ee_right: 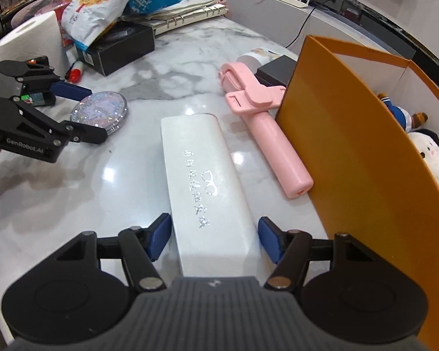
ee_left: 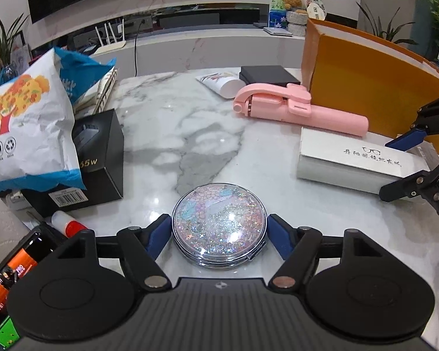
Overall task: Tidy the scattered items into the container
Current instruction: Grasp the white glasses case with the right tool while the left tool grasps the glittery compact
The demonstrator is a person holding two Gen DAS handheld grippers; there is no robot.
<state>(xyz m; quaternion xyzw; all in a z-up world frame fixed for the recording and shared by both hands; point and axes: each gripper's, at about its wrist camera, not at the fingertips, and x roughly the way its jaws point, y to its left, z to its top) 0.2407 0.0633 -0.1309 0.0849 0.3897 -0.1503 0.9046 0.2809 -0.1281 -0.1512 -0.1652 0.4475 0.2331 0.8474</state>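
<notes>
A round glitter compact mirror (ee_left: 219,223) lies on the marble table between the fingers of my left gripper (ee_left: 219,235), which stands open around it with small gaps on both sides. It also shows in the right wrist view (ee_right: 99,114). My right gripper (ee_right: 215,238) is open, straddling the near end of a white glasses case (ee_right: 205,181), also seen in the left wrist view (ee_left: 354,161). A pink selfie stick (ee_right: 263,128) lies against the orange box (ee_right: 351,152), which holds plush toys (ee_right: 427,152).
A black charger box (ee_left: 99,161) under a snack bag (ee_left: 29,125) sits at the left. A glue stick (ee_left: 68,225) lies beside it. A white tube (ee_left: 222,83) and a flat black box (ee_left: 267,76) lie at the back by the orange box. A paper roll (ee_right: 29,44) stands far left.
</notes>
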